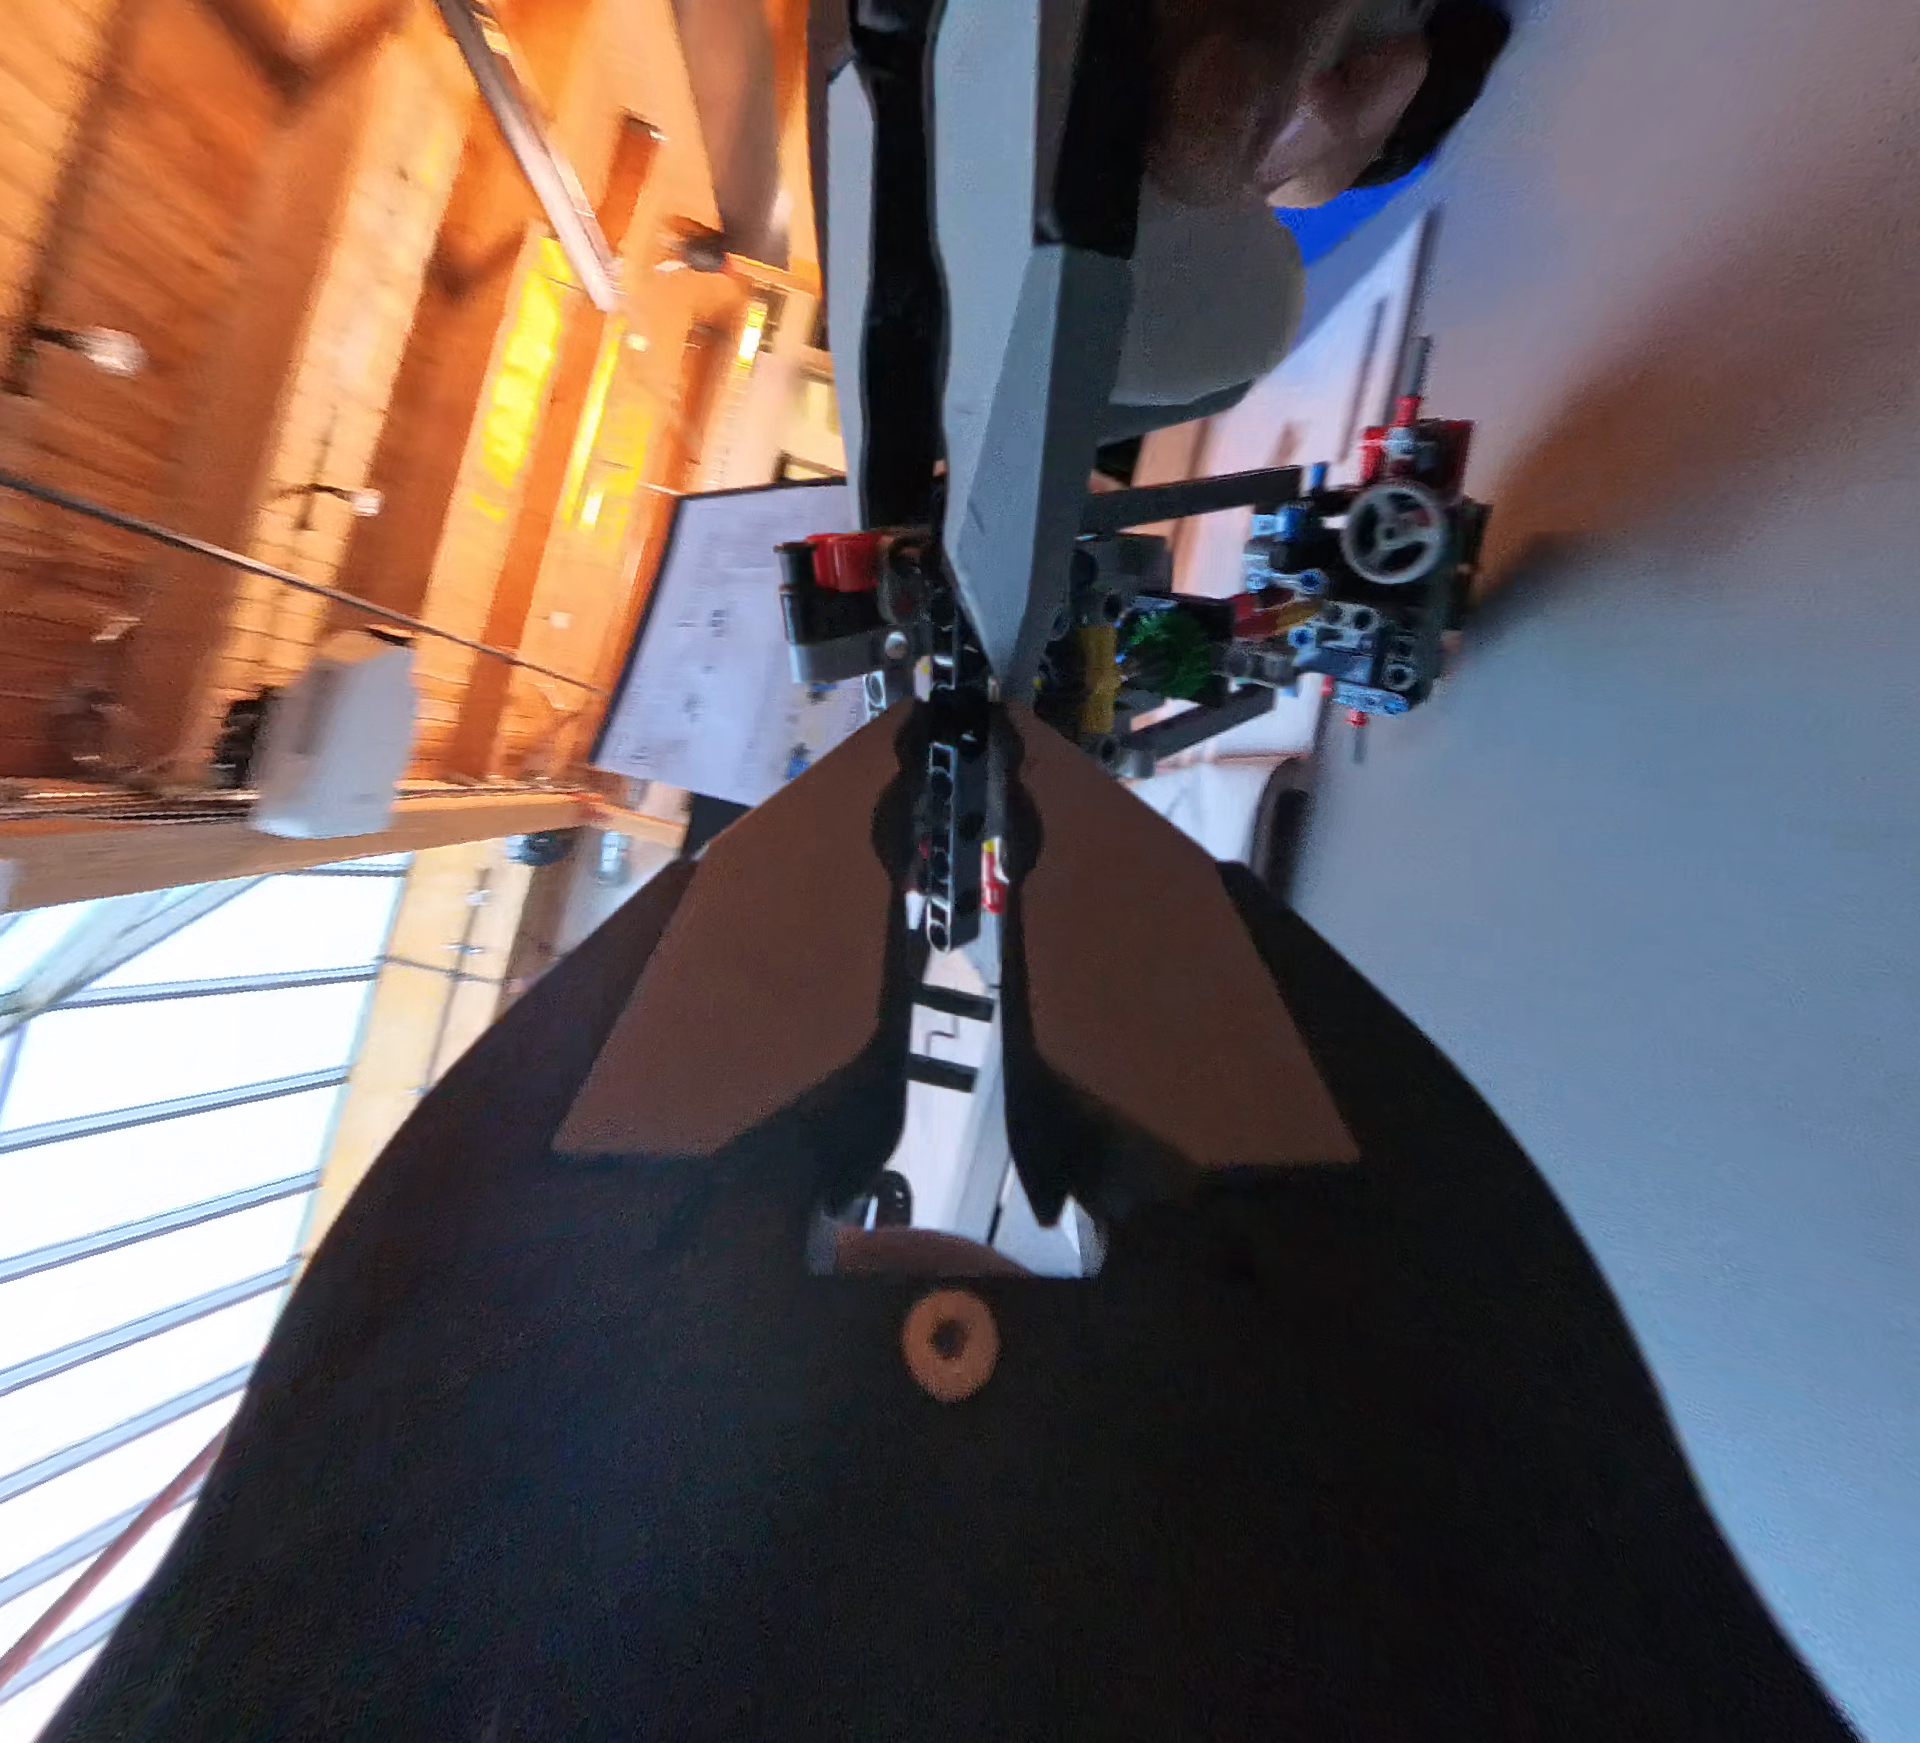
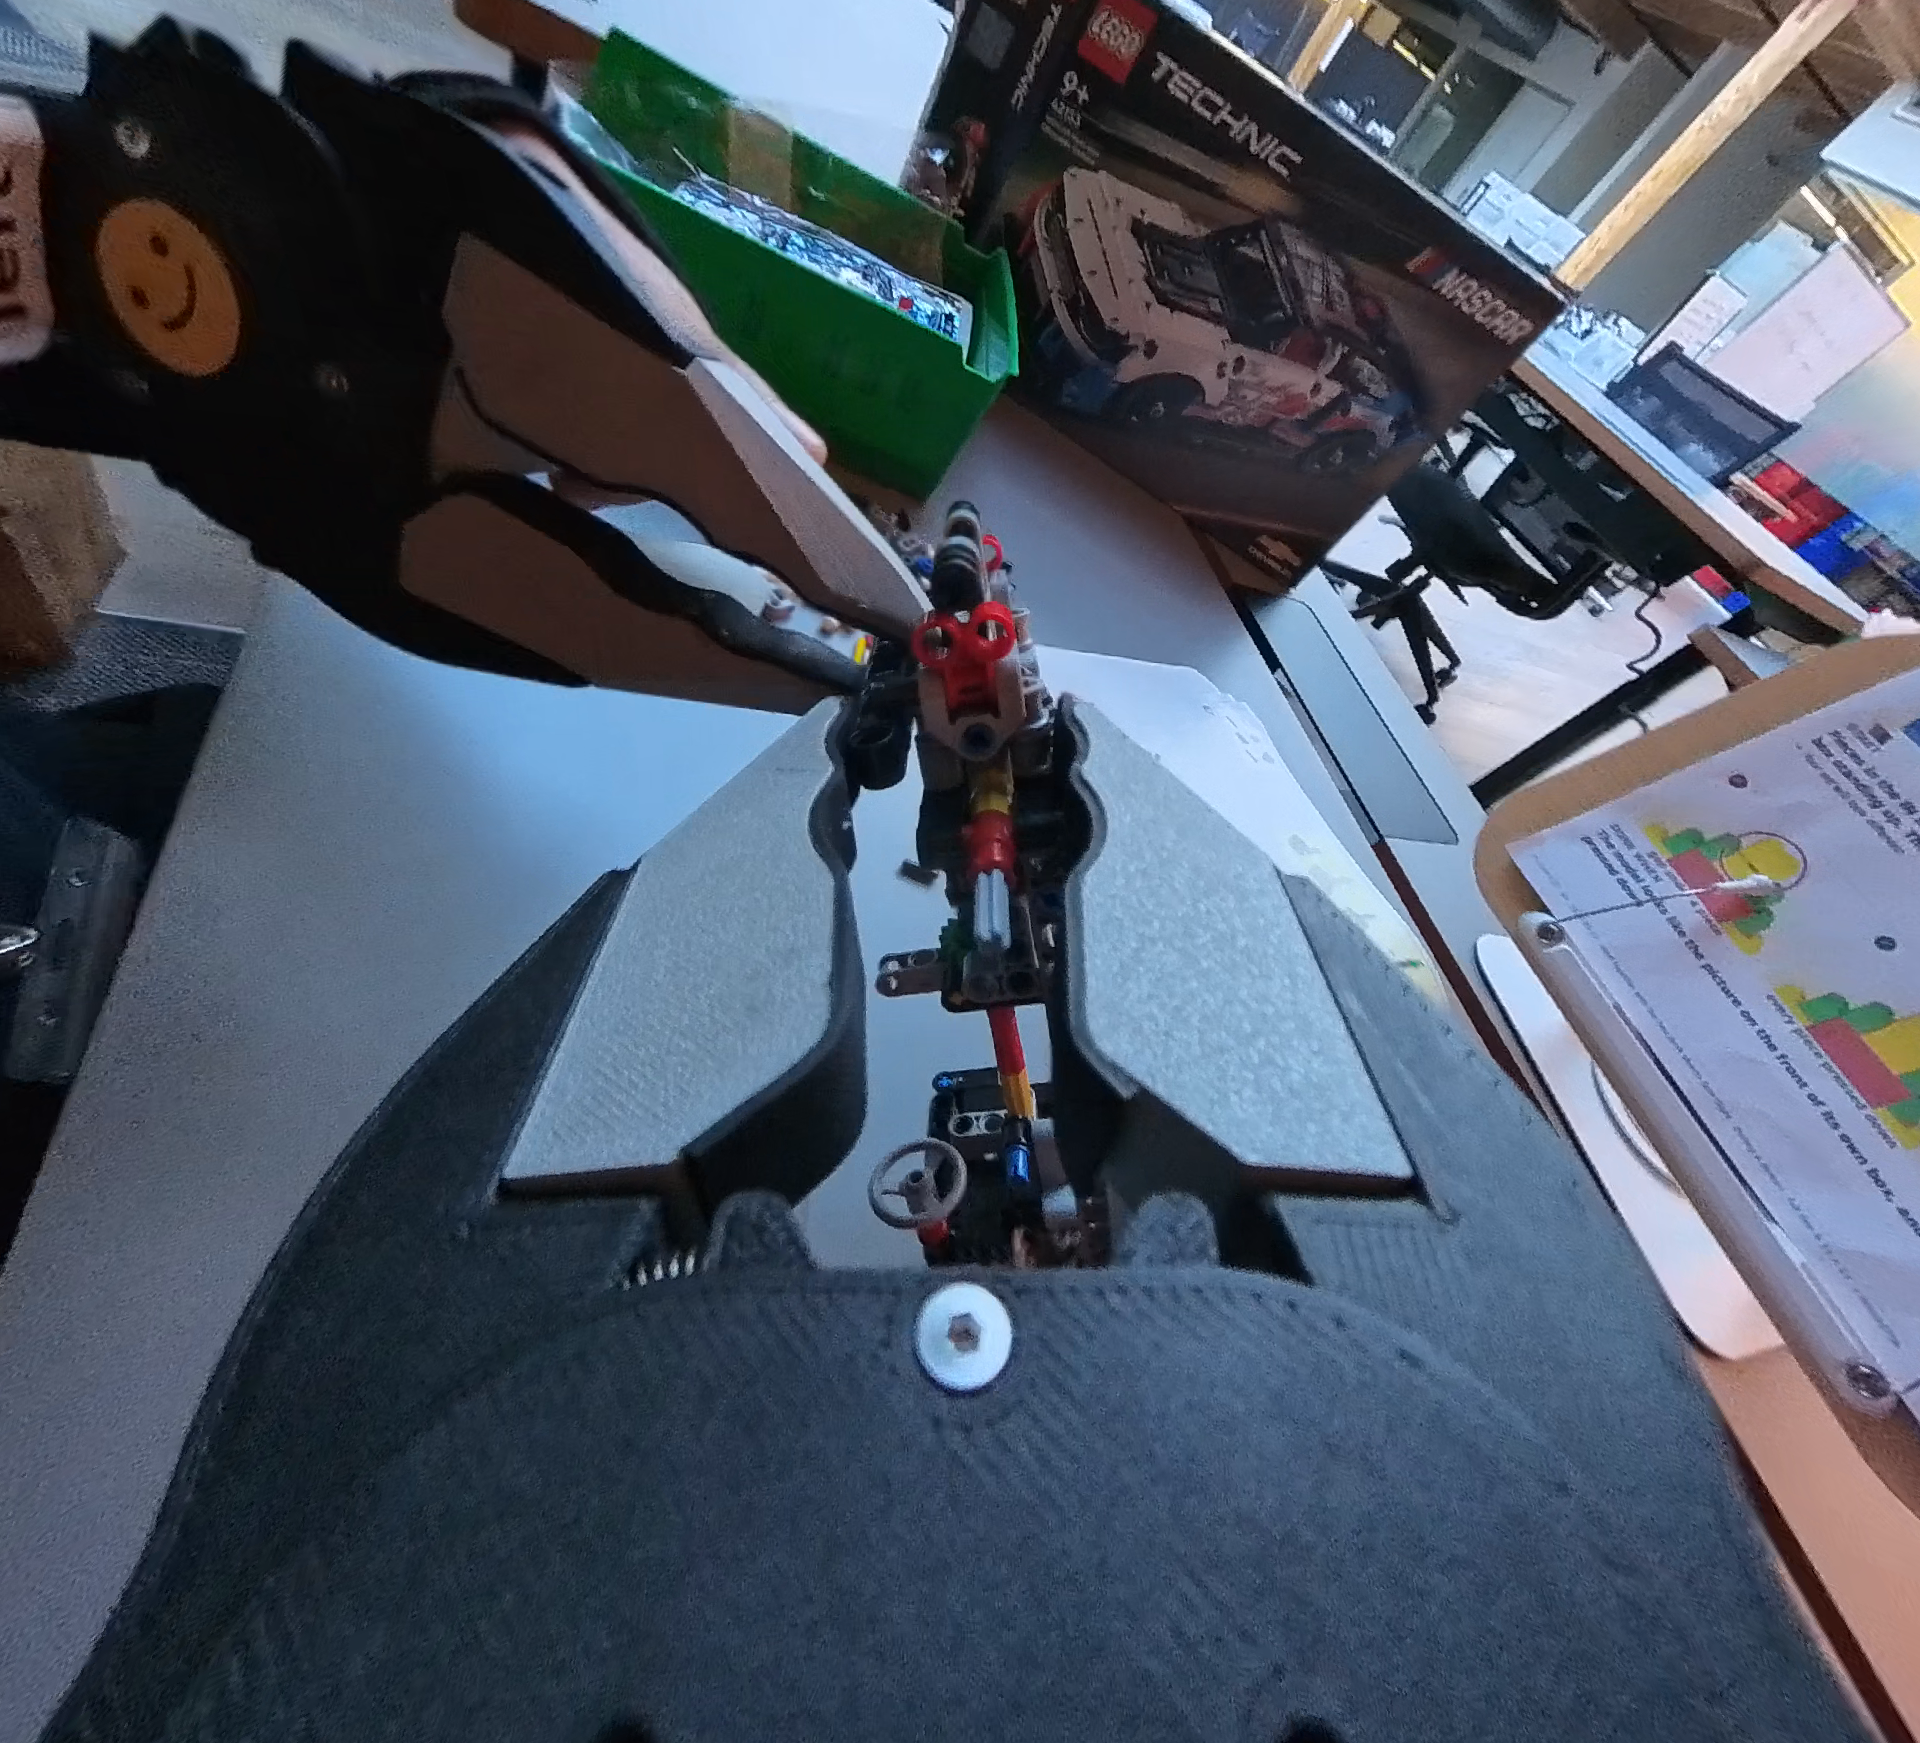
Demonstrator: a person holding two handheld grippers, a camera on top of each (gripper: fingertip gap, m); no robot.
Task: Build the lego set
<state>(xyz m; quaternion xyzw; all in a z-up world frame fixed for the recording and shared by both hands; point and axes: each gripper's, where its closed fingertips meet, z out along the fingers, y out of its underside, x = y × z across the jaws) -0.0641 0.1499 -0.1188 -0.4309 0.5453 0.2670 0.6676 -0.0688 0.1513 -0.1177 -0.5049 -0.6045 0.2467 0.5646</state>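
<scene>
A small building-brick chassis model (image 2: pixel 971 706), with red, yellow and black parts and a grey steering wheel (image 2: pixel 916 1184), is held above the white table (image 2: pixel 364 810). My right gripper (image 2: pixel 956 737), with grey pads, is shut on the model, which lies lengthwise between its fingers. My left gripper (image 1: pixel 961 727), with brown pads, is shut on a black holed beam (image 1: pixel 951 820) at the model's front end. In the right wrist view the left gripper (image 2: pixel 883 644) comes in from the left. In the left wrist view the right gripper's fingers (image 1: pixel 1008 405) come down from the top, near a green gear (image 1: pixel 1169 649).
A green bin (image 2: pixel 831 322) with bagged parts and a large dark set box (image 2: pixel 1226 270) stand at the table's far side. A board with a printed sheet (image 2: pixel 1766 1018) leans at the right. A framed sheet (image 1: pixel 717 644) stands behind the model. The grippers are tip to tip, or close to it.
</scene>
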